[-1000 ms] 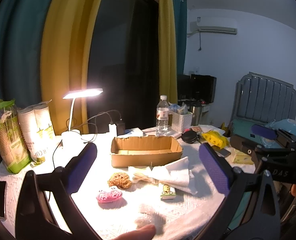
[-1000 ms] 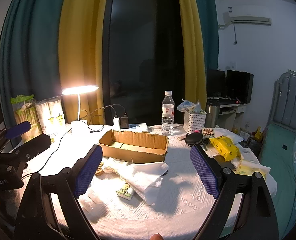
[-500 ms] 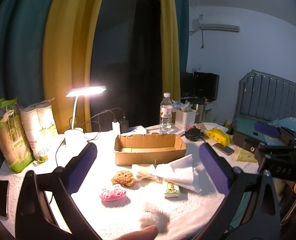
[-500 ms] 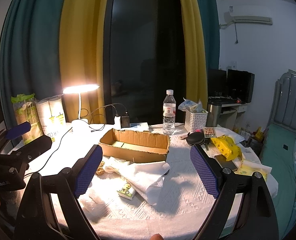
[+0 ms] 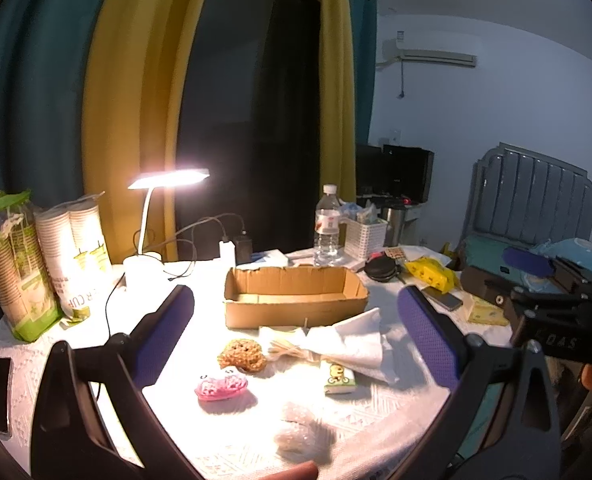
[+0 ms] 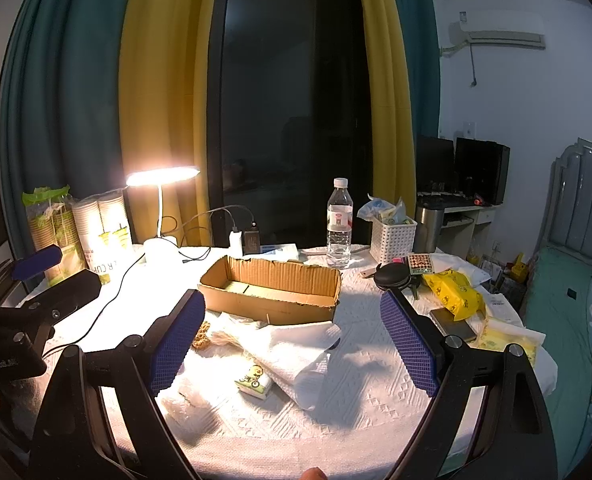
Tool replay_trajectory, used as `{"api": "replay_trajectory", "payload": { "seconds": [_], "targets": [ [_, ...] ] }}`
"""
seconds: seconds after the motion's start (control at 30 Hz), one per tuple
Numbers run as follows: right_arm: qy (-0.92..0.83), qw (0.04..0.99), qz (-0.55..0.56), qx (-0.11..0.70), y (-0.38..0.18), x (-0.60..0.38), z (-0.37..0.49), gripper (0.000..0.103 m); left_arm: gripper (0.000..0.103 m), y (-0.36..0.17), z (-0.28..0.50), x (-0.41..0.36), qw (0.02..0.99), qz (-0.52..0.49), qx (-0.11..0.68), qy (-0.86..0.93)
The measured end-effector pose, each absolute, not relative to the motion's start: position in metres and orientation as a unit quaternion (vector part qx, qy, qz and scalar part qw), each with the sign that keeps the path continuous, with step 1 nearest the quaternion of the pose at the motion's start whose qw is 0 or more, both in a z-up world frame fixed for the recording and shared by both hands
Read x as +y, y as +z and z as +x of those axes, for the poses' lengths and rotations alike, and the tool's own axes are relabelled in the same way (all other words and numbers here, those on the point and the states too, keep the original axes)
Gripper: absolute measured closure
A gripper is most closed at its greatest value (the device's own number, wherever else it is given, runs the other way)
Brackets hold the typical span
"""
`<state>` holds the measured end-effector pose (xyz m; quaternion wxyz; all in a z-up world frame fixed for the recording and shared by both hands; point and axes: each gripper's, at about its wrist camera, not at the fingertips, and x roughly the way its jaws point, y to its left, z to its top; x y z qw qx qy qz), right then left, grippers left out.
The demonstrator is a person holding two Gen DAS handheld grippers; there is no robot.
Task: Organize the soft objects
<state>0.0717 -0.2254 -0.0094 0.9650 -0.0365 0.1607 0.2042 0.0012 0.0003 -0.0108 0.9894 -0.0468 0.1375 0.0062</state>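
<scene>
Left wrist view — one pink plush toy (image 5: pixel 220 386), one brown knit toy (image 5: pixel 242 355), one cardboard box (image 5: pixel 294 297).

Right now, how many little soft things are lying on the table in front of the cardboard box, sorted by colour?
Pink: 1, the pink crocheted plush toy
Brown: 1, the brown knitted cookie-shaped toy
White: 1, the crumpled white paper towel
White and green: 1, the small tissue pack with a cartoon print
Clear: 1, the crinkled clear plastic wrap
Total: 5
</scene>
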Motion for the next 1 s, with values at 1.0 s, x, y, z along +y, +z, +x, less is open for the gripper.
{"api": "replay_trajectory", "payload": {
  "seconds": [1.0],
  "targets": [
    [0.184,0.931,-0.03,0.313,-0.116,-0.221,0.163,0.011,0.001,-0.155,0.09,0.011,0.937,-0.049,0.347,-0.003]
  ]
}}
